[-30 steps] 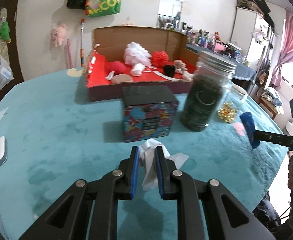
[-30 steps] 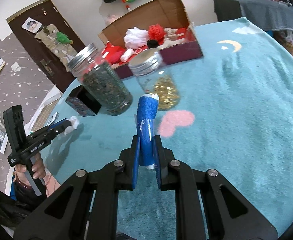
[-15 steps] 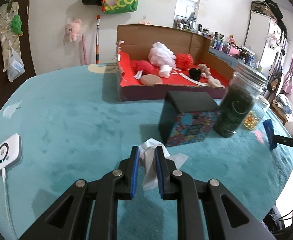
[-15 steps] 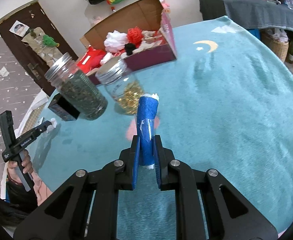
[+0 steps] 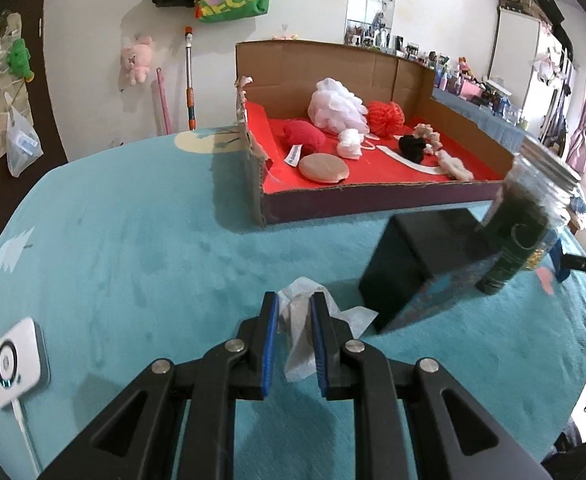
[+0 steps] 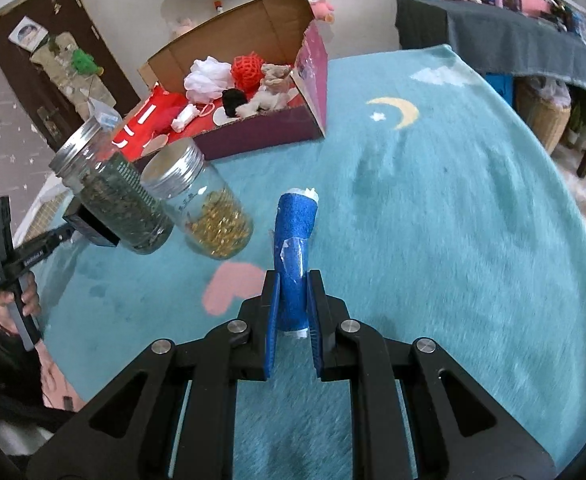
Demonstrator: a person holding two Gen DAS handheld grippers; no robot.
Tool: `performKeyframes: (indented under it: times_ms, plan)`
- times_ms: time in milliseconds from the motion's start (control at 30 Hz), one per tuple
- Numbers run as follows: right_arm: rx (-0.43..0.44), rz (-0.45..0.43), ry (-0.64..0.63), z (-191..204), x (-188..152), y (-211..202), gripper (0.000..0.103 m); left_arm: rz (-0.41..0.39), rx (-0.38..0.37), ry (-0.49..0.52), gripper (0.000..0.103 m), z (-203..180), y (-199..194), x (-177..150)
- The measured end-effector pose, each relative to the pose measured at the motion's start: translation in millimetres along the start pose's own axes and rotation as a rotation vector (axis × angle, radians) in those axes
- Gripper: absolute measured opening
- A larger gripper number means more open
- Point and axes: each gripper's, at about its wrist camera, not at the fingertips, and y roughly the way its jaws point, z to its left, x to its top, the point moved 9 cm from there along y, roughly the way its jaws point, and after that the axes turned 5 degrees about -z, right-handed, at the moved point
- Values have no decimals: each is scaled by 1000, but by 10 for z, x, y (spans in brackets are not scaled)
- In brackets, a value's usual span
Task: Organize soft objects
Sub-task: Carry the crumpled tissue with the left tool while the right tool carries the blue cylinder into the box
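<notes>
Teal fleece table (image 5: pixel 133 248), cluttered room — left claw (image 5: pixel 294 312) clamping crumpled tissue (image 5: pixel 299 320), right claw (image 6: pixel 293 292) clamping blue roll (image 6: pixel 295 236).

The dark jar (image 5: pixel 529 224) leans across the black box (image 5: pixel 425 264) in the left wrist view, hiding the box's far corner, and both are smeared with blur — the box's patterned side cannot be read. The right gripper (image 5: pixel 559 264) shows only as a blue tip at that frame's edge. In the right wrist view the person's hand (image 6: pixel 29 296) is cut off at the left border, and the black box (image 6: pixel 89 226) is mostly hidden behind the dark jar (image 6: pixel 121 196).
</notes>
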Motion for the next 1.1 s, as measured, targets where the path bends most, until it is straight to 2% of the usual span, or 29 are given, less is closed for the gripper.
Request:
performKeyframes:
  times_ms: [233, 700, 867, 1100]
  plan:
    - [-12, 24, -44, -43, 192, 109, 13, 4, -21, 51, 17, 7, 151, 161]
    - [99, 79, -169, 82, 595, 281, 13, -6, -154, 194, 17, -155, 253, 514]
    - [169, 100, -218, 178, 734, 332, 13, -15, -167, 254, 17, -187, 277, 652]
    - [190, 101, -303, 308, 939, 373, 13, -38, -214, 294, 17, -339, 275, 877]
